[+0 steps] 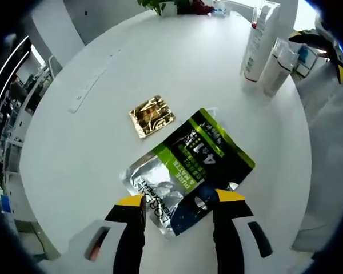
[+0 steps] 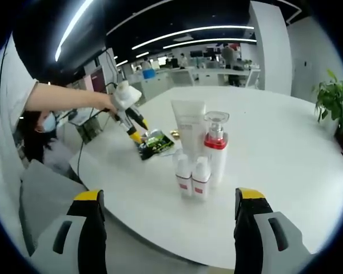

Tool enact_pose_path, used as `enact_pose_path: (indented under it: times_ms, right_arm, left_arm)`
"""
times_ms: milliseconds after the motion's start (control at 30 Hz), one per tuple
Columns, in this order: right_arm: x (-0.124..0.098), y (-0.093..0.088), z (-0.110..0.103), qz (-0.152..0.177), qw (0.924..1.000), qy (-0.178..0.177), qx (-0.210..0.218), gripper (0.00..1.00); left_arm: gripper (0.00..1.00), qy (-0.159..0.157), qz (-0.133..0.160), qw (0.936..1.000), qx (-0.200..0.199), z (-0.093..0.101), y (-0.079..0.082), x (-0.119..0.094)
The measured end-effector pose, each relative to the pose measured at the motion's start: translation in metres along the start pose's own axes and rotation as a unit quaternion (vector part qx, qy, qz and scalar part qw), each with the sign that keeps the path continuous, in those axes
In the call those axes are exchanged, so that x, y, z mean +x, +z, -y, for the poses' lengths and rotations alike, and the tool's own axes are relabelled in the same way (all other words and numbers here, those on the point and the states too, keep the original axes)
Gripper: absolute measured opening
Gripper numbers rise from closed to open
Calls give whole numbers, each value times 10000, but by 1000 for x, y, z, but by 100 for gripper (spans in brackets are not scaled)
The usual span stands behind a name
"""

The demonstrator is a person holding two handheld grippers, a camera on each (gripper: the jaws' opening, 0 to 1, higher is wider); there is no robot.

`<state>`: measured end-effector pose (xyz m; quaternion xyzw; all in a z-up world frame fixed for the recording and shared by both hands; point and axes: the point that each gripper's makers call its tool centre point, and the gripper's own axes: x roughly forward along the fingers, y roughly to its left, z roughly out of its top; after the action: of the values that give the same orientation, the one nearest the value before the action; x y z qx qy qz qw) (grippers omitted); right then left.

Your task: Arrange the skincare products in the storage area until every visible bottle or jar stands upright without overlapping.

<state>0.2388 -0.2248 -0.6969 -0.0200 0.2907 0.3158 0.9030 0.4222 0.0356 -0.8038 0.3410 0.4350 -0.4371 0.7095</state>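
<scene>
The left gripper (image 1: 180,206) hangs low over the white table (image 1: 217,74), jaws spread wide w/ nothing between them; the near edge of the green-and-silver pouch (image 1: 186,171) sits in the gap, which reads as an approach to pick the flat pouch up (a judgement, contact can't be confirmed). A small gold sachet (image 1: 152,116) lies just beside the pouch, apart from it. The right gripper (image 2: 168,211) is also released, jaws wide, held back from the table edge and aimed at the bottle group, probably waiting its turn. That group stands upright and close together approx. mid-table: a tall white tube (image 2: 189,128), a pump bottle (image 2: 216,145) w/ red collar and clear cap, and two small white bottles (image 2: 192,177) w/ red bands in front. Whether they touch each other can't be told. Hard to read: pouch print is partly legible only; a potted plant (image 2: 333,103) is cut off at the view's edge; background desks are too small to make out.
</scene>
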Motion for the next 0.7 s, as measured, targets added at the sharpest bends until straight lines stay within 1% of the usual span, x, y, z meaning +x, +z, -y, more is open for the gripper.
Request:
enact_pose_path:
  times_ms: [100,200,333,400,567,700]
  right_arm:
    - [0,0,0,-1,10000,6,-4,94]
    - [0,0,-1,-5,10000,15,-11,94]
    - [0,0,-1,-5,10000,20,-18,94]
    - [0,0,-1,-10,10000,19,-19,94]
    - [1,-1,-1,-15,10000,31,-26,94]
    - [1,-1,-2,-26,10000,36,-33,94]
  left_arm:
    - [54,19,18,9999,-103,3,0,-3]
    - [58,39,40,9998,-193,6,4,-8]
    - [62,30,27,9996,-297,4,0,-6]
    - [66,36,18,9994,-349,2,-1,-6]
    - [69,-7,14,9986,-520,4,-2,-6]
    - [76,-13,137,9972,-738,8,1,-6]
